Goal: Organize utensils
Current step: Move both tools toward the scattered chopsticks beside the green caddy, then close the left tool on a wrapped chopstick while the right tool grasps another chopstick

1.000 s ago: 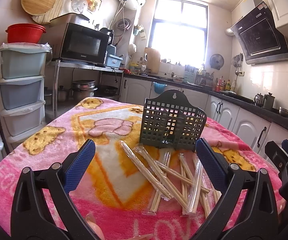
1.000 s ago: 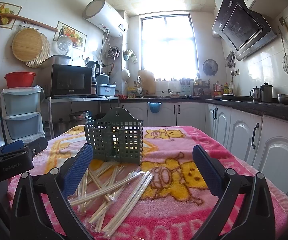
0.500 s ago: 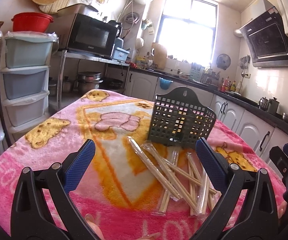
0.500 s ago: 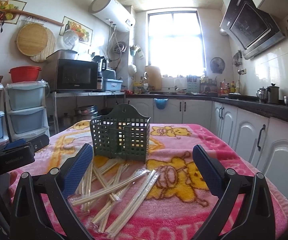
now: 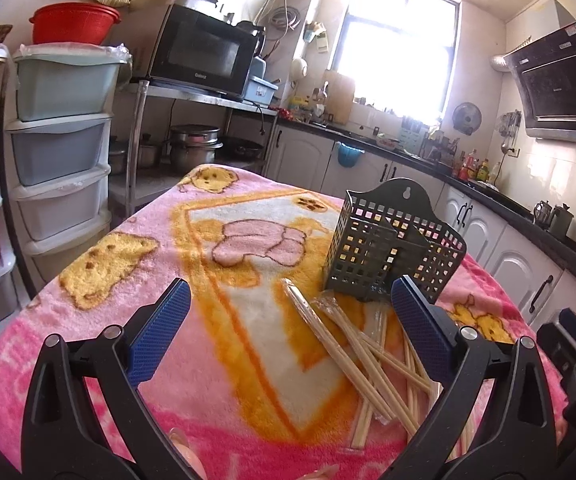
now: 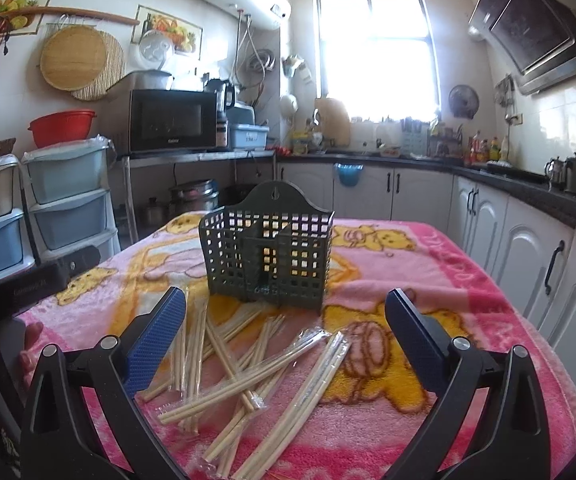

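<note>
Before the basket (image 6: 267,256), on the pink blanket (image 6: 428,276), lie my wrapped chopsticks (image 6: 247,368) in a crossed heap, touching its foot. My left tongs (image 5: 290,328) hang wide apart and empty, left of the heap; my right tongs (image 6: 285,330) gape just as wide, empty, over it. I judge nothing is sorted yet: next I must close on one packet and stand it in a compartment. One basket; packets overlap, perhaps ten, I cannot count surely.
</note>
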`<action>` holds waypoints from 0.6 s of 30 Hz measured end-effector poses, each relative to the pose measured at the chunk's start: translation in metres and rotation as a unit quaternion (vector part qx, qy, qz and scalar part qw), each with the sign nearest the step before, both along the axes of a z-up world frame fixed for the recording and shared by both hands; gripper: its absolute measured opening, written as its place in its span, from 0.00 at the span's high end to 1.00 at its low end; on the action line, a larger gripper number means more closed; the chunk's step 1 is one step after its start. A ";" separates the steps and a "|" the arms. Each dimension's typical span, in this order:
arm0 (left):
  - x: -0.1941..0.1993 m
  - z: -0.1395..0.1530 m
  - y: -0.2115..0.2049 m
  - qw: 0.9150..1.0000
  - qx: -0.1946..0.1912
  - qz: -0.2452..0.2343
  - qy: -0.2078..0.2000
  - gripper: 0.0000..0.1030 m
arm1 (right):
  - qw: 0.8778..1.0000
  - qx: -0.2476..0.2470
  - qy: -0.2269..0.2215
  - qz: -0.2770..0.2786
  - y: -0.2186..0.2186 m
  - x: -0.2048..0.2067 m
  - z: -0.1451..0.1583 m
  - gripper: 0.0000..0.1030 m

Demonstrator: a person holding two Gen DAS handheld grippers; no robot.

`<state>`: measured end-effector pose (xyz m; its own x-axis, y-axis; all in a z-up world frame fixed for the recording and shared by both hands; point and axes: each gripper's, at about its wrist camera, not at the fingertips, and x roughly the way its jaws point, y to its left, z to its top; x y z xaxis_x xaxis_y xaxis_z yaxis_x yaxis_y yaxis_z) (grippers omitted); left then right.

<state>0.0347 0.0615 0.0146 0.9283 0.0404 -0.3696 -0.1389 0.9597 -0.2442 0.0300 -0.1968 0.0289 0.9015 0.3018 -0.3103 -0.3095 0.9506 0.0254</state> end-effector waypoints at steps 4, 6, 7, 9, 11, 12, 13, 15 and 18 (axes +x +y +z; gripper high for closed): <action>0.015 0.006 0.007 1.000 -0.006 -0.006 0.016 0.10 | 1.000 -0.002 0.026 0.006 0.001 0.015 0.000 0.06; 0.022 0.008 0.005 1.000 0.001 -0.008 0.025 0.10 | 0.999 -0.002 0.042 0.007 -0.001 0.025 0.000 0.06; 0.026 0.010 0.004 1.000 0.003 -0.010 0.027 0.10 | 0.999 -0.002 0.046 0.007 -0.003 0.028 0.000 0.06; 0.032 0.014 0.003 0.999 0.006 -0.017 0.027 0.10 | 0.998 -0.007 0.056 0.006 -0.003 0.035 -0.001 0.06; 0.039 0.017 -0.001 0.999 0.011 -0.021 0.029 0.10 | 0.998 -0.014 0.066 0.005 -0.004 0.044 -0.002 0.06; 0.044 0.018 -0.002 0.999 0.011 -0.025 0.033 0.10 | 0.997 -0.016 0.071 0.006 -0.004 0.048 -0.003 0.06; 0.048 0.018 -0.004 0.999 0.011 -0.031 0.038 0.10 | 0.997 -0.018 0.078 0.006 -0.005 0.053 -0.004 0.06; 0.057 0.018 -0.007 0.998 0.010 -0.037 0.049 0.10 | 0.995 -0.017 0.094 0.009 -0.007 0.062 -0.005 0.06; 0.072 0.015 -0.009 0.997 0.010 -0.047 0.064 0.10 | 0.992 -0.014 0.126 0.012 -0.012 0.080 -0.010 0.12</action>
